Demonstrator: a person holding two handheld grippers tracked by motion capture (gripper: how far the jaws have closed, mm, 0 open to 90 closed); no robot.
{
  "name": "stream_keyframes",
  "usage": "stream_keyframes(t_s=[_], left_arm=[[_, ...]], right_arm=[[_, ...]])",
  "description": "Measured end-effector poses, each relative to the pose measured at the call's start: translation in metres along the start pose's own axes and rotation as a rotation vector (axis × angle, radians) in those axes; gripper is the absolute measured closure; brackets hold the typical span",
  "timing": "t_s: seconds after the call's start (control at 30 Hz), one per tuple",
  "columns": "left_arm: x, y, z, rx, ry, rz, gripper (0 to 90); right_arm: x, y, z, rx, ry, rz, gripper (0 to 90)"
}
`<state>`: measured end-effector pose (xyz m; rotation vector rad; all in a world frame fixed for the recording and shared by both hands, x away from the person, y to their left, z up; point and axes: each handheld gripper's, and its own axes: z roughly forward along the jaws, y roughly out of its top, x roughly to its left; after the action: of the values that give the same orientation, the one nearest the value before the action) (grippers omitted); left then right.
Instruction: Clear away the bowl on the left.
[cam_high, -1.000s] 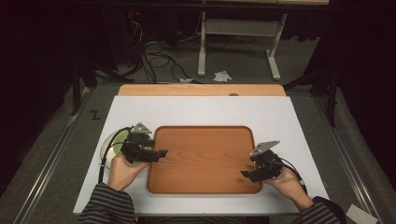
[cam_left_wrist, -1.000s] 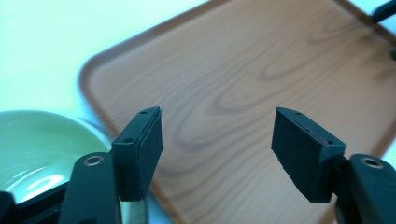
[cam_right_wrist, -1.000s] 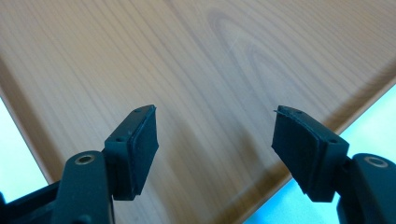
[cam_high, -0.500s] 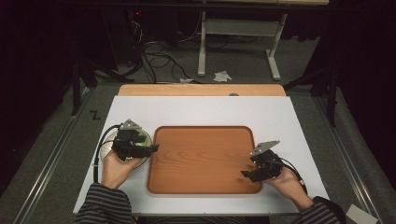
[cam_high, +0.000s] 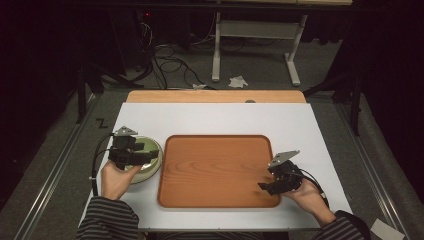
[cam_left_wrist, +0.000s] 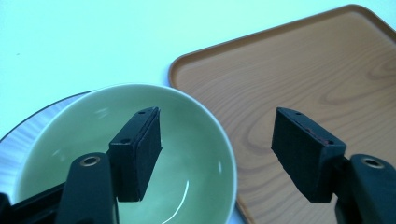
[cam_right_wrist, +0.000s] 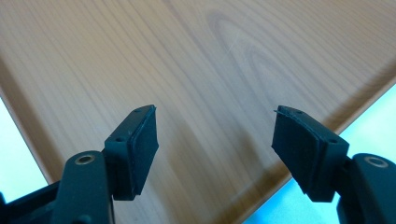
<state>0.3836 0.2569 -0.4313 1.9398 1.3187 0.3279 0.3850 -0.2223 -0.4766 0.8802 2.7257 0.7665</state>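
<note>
Movement since the earlier pictures is all on the left: the left gripper (cam_high: 131, 152) has drawn back off the tray (cam_high: 218, 170), first to the tray's left edge and then clear of it, and it now hangs over a green bowl (cam_high: 150, 160) that stands on the white table (cam_high: 215, 117) just left of the tray. That bowl was hidden under the hand and gripper a second ago. The right gripper (cam_high: 280, 184) has stayed where it was, over the tray's near right corner.

In the left gripper view, the left gripper (cam_left_wrist: 219, 158) has its jaws wide apart with nothing between them; one jaw hangs over the hollow of the bowl (cam_left_wrist: 187, 154), the other over the tray (cam_left_wrist: 289, 70). The right gripper (cam_right_wrist: 215, 154) likewise has its jaws spread and empty above the tray (cam_right_wrist: 187, 56), close to its rim.

The bowl holds nothing; its inside is smooth, glossy pale green glaze catching light, with a round thin rim, and it seems to sit on a darker round plate (cam_left_wrist: 28, 135), though I cannot tell exactly what that is. The tray also holds nothing. It is a rounded-corner rectangle with a low raised lip and a reddish-brown wood grain. The table top is plain matte white.
</note>
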Motion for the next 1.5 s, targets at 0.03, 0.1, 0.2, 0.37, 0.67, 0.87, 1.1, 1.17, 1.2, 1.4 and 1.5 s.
stream_keyframes(t_s=[0.03,0.1,0.2,0.37,0.67,0.87,1.1,1.17,1.2,1.4,1.5], left_arm=[[0.001,0.0,-0.001,0.0,0.002,-0.002,33.3],[0.003,-0.001,-0.001,-0.005,0.007,-0.008,33.2],[0.01,-0.002,-0.005,-0.009,0.029,-0.026,33.3],[0.015,-0.003,-0.007,0.001,0.077,-0.03,36.7],[0.03,-0.007,-0.013,-0.002,0.134,-0.069,37.0],[0.039,-0.01,-0.016,-0.005,0.179,-0.108,40.2],[0.052,-0.015,-0.011,0.029,0.199,-0.168,43.1],[0.053,-0.016,-0.009,0.037,0.193,-0.173,45.1],[0.053,-0.016,-0.008,0.045,0.194,-0.177,45.7],[0.061,-0.02,0.001,0.114,0.2,-0.219,47.3],[0.064,-0.022,0.004,0.13,0.194,-0.233,48.3]], right_arm=[[0.0,0.0,0.0,0.002,0.0,0.001,32.7],[0.0,0.0,0.0,-0.002,0.001,-0.004,32.7],[0.0,0.0,0.0,0.002,0.001,0.002,32.7],[0.0,0.0,0.0,-0.001,0.001,-0.001,32.7],[0.0,0.0,0.0,-0.001,0.001,-0.001,32.7],[0.001,0.0,0.0,0.004,0.005,-0.005,32.7],[0.0,0.0,0.0,0.004,0.001,-0.003,32.7],[0.001,0.0,0.0,0.003,0.001,-0.003,32.7],[0.001,0.0,0.0,0.002,0.002,-0.005,32.7],[0.0,0.0,0.0,0.004,0.001,-0.003,32.7],[0.001,0.0,0.001,0.005,0.001,-0.005,32.7]])
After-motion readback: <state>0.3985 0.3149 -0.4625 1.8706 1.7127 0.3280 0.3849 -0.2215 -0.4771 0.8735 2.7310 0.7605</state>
